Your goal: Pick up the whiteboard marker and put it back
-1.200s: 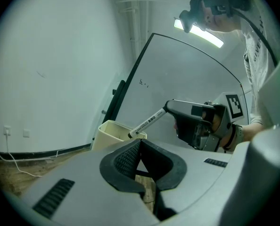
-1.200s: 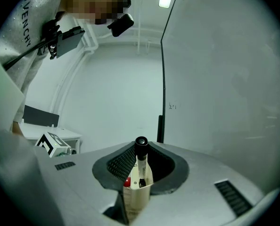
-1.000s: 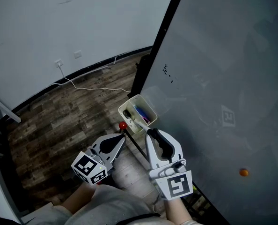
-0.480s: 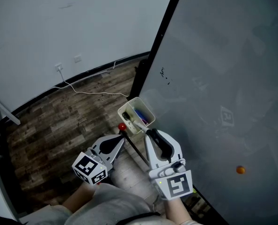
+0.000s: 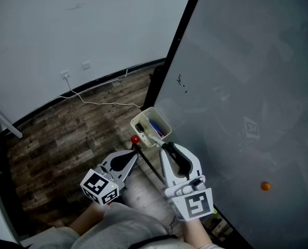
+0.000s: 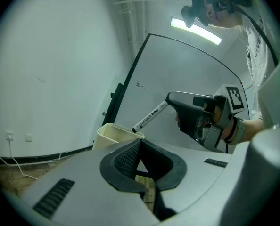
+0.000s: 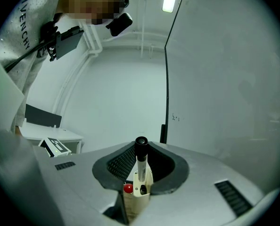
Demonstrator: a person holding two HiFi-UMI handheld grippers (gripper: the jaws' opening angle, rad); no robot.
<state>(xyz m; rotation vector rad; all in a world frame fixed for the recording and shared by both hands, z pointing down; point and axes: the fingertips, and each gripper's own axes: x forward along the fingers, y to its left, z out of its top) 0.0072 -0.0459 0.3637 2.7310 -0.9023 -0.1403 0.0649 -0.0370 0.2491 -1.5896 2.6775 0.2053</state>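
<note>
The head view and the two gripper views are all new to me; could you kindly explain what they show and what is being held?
There is no robot here: a person holds a two-jaw gripper in each hand. The head view comes from a camera on the person's head, looking down at a wooden floor and a whiteboard. Each gripper view comes from a camera riding on that gripper and looking along its jaws. The right gripper is shut on the whiteboard marker, whose far end reaches the mouth of a cream holder at the board's edge. Other pens sit inside it. The left gripper is shut and empty, held beside it. The marker cubes are parts of the grippers.
</note>
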